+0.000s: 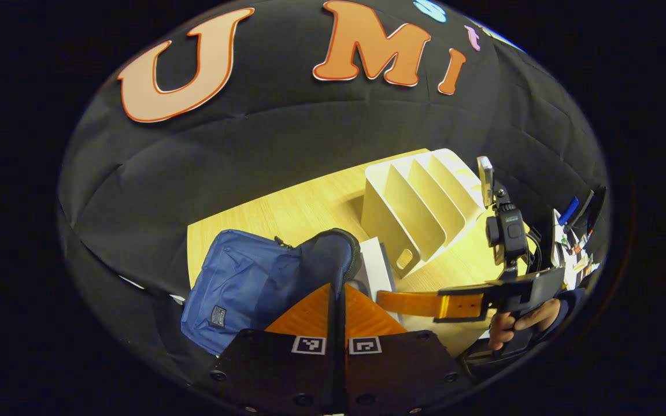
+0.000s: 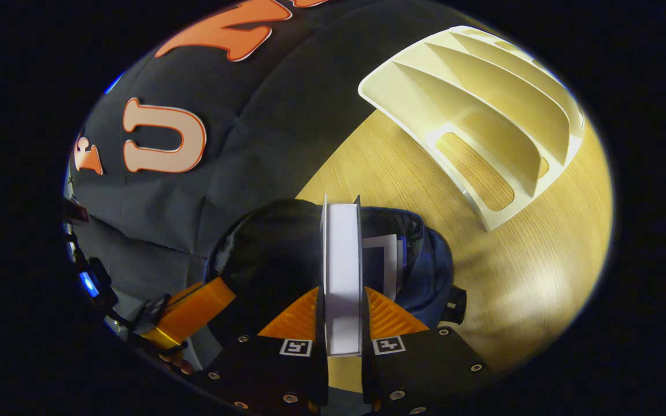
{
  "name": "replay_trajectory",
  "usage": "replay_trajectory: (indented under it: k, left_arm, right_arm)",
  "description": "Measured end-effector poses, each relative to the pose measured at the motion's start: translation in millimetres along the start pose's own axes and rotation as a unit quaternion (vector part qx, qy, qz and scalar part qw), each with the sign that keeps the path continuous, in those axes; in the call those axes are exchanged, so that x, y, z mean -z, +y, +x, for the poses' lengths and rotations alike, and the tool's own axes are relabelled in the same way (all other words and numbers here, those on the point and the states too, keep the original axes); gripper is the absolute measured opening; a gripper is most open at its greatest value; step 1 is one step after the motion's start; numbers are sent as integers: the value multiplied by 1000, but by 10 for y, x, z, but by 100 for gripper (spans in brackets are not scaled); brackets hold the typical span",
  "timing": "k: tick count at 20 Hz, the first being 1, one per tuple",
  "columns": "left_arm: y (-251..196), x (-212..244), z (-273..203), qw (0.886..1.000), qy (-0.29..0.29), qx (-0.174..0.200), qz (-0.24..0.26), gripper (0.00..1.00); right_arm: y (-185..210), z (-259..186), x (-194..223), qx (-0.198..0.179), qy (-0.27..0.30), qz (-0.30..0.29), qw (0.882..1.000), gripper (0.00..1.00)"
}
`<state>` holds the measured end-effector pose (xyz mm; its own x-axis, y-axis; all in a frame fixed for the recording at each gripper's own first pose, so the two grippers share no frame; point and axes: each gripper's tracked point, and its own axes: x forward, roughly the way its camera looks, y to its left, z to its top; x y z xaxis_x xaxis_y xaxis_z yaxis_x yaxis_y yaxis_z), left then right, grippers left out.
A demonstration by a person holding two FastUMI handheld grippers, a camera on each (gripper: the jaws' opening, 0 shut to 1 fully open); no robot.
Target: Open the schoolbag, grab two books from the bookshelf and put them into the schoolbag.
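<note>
the table (image 1: 304, 211) is pale wood, and on it stands the cream shelf (image 1: 422, 205), its slots bare, just right of the bag (image 1: 252, 283). the blue bag lies on the table with its mouth open toward the shelf, and a white book (image 1: 374, 263) already sits in that mouth. my left gripper (image 1: 337, 300) is pinched narrow on the bag's dark rim, holding the opening up. my right gripper (image 2: 341, 306) grips a second book (image 2: 341, 260) by its edge, upright, right over the bag's mouth. in the left gripper view my hand (image 1: 521, 323) holds the right gripper's handle.
</note>
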<state>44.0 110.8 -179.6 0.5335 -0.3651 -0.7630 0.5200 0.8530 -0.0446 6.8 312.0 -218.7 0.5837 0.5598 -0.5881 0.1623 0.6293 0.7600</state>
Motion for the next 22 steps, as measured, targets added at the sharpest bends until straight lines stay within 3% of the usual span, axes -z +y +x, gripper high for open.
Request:
replay_trajectory:
  k: [11, 16, 17, 18, 19, 20, 21, 22]
  left_arm:
    - [-133, -10, 42, 998, 10, 14, 55, 0]
    - [-55, -6, 44, 999, 5, 11, 36, 0]
    - [-39, 1, 46, 999, 3, 11, 33, 1]
    - [2, 23, 37, 1000, 3, 4, 29, 0]
    - [29, 24, 48, 1000, 0, 1, 22, 1]
    - [28, 17, 66, 1000, -2, 0, 13, 1]
    - [25, 33, 79, 1000, -1, -1, 9, 1]
    - [4, 48, 83, 1000, -3, -2, 7, 3]
  right_arm:
    - [-54, 574, 273, 20, 12, -23, 999, 24]
    - [-11, 765, 358, 42, 36, -30, 998, 25]
    - [-44, 727, 243, 62, 9, -50, 997, 30]
    - [-63, 679, 38, 84, -34, -101, 991, 36]
    - [-86, 628, -139, 98, -59, -152, 982, 36]
    - [-106, 568, -313, 108, -71, -194, 972, 24]
    - [-118, 473, -427, 117, -78, -222, 965, 47]
    - [-91, 411, -531, 119, -87, -238, 960, 60]
